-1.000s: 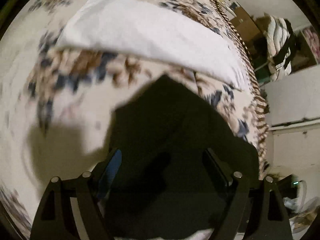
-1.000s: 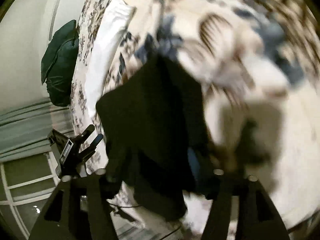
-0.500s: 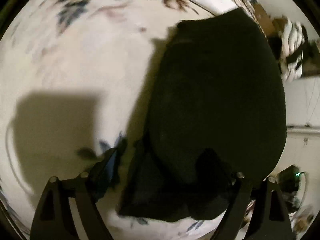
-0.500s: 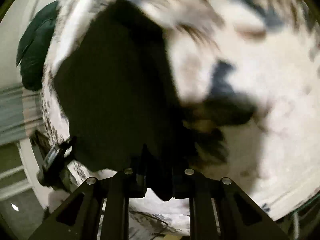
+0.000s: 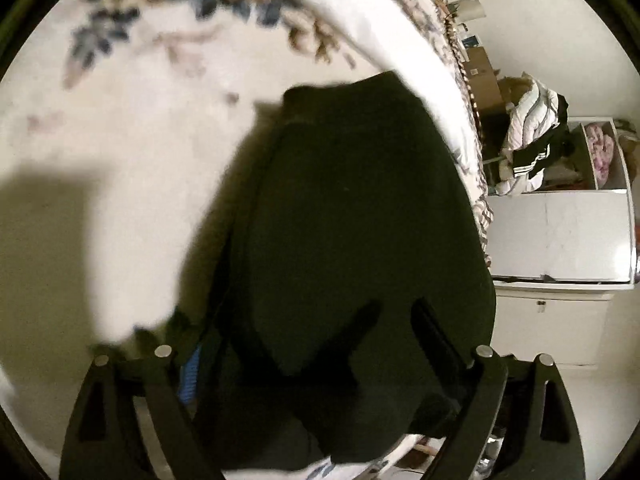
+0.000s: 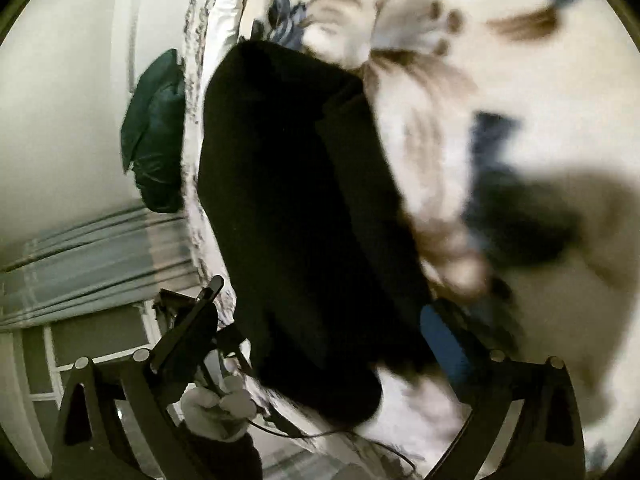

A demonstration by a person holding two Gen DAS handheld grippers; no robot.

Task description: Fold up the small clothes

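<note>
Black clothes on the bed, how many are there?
1. The black garment lies on the floral bedspread, in front of both grippers' open fingers. It looks folded over, so a second piece could hide underneath; the pictures are too dark and blurred to tell.

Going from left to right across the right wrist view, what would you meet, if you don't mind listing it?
Wall → dark green cushion → black garment → floral bedspread.
</note>
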